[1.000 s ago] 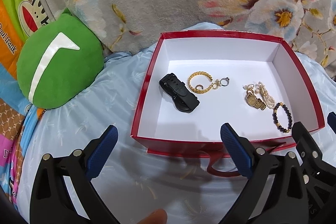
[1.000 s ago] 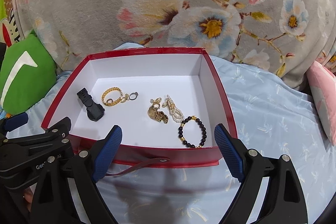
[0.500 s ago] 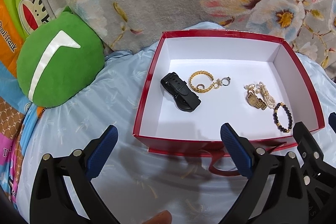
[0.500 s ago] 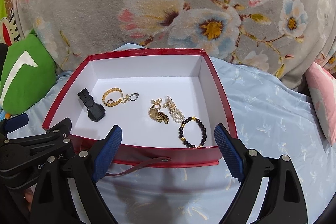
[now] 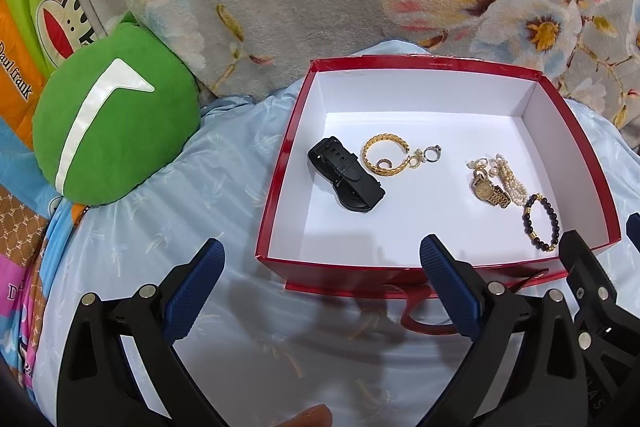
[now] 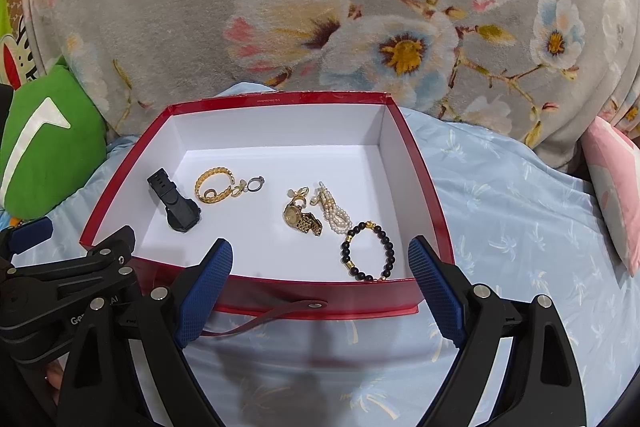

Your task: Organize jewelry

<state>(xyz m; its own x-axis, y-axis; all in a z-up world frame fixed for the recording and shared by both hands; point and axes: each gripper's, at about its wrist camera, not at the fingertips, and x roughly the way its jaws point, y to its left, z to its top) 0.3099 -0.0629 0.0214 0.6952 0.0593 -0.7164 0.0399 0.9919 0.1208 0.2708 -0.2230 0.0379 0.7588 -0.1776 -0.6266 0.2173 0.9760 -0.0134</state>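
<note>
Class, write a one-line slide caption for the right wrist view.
Open right claw poised before a red box holding a black watch, gold watch, pearls and a black bead bracelet.

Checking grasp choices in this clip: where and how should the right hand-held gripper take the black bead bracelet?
Probably best from above, pinching one side of the bead loop. The bracelet lies flat in the box near its front right corner, so the walls block a level approach. Take the arc away from the pearl strand. The right hand-held gripper is open.

Both wrist cameras look forward and downward, from close range, at the same open red cardboard box (image 5: 440, 63) (image 6: 280, 98); the left camera stands further left.
</note>
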